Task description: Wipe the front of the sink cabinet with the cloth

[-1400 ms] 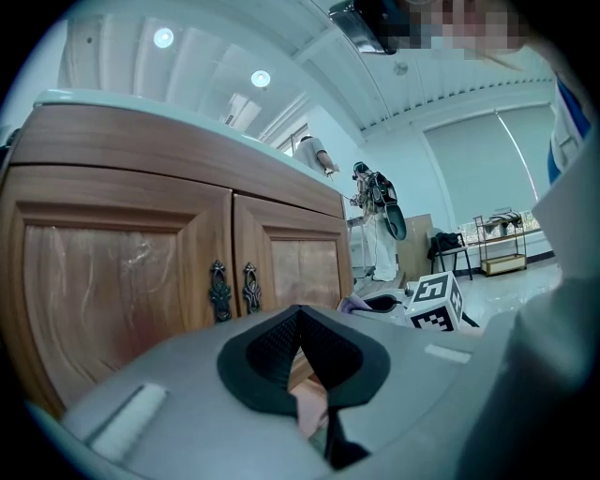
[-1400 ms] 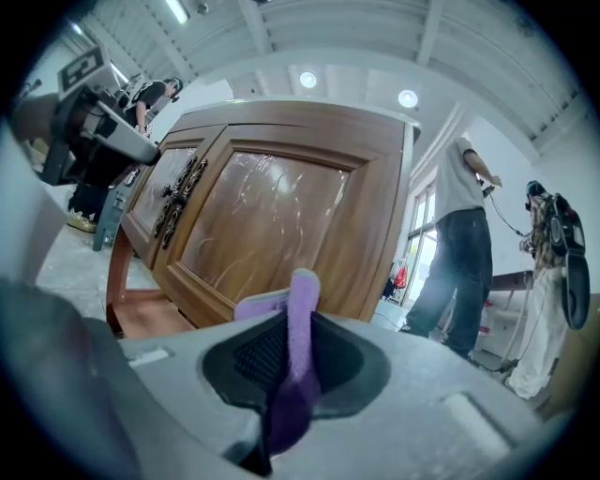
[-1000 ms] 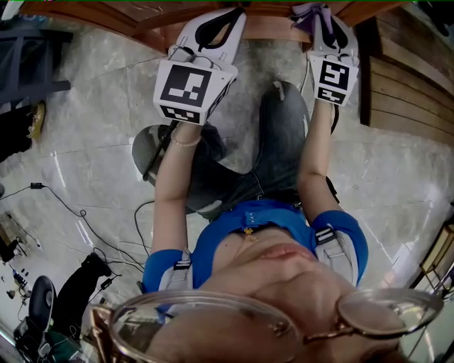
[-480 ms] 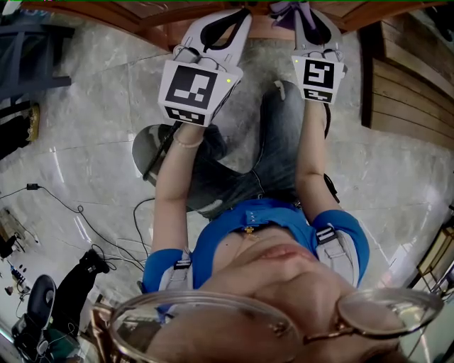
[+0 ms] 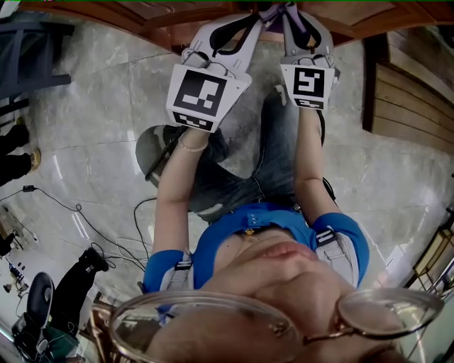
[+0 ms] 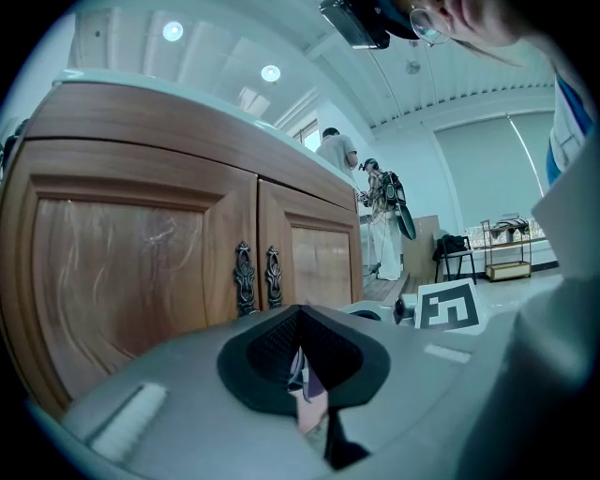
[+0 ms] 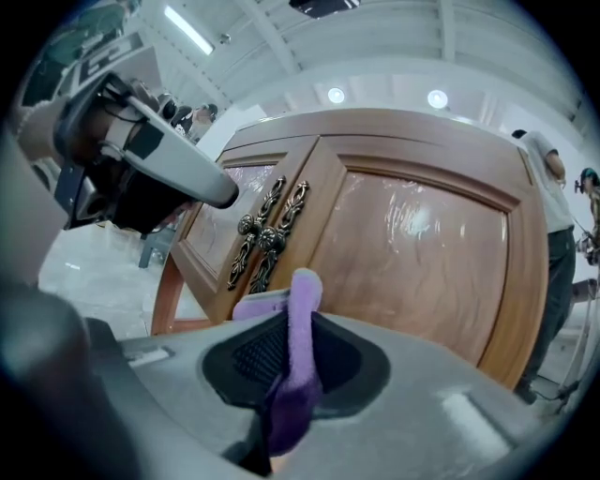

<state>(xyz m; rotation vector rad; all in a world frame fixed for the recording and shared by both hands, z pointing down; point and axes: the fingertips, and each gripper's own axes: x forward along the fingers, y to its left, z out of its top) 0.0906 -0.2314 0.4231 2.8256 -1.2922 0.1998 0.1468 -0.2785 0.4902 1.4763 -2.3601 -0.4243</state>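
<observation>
Cloth (image 7: 298,323) — one, in right gripper (image 7: 287,373); handles (image 7: 266,234) — two.

Pale grey, glossy, marble-look tile floor (image 5: 92,106). A wooden cabinet (image 5: 142,18) stands on it along the top edge, and wooden panelling (image 5: 408,92) rises from it at the right. A round grey stool (image 5: 147,152) stands near the middle. Thin black cables (image 5: 53,198) trail across the left side toward dark gear (image 5: 71,298) at the lower left.
</observation>
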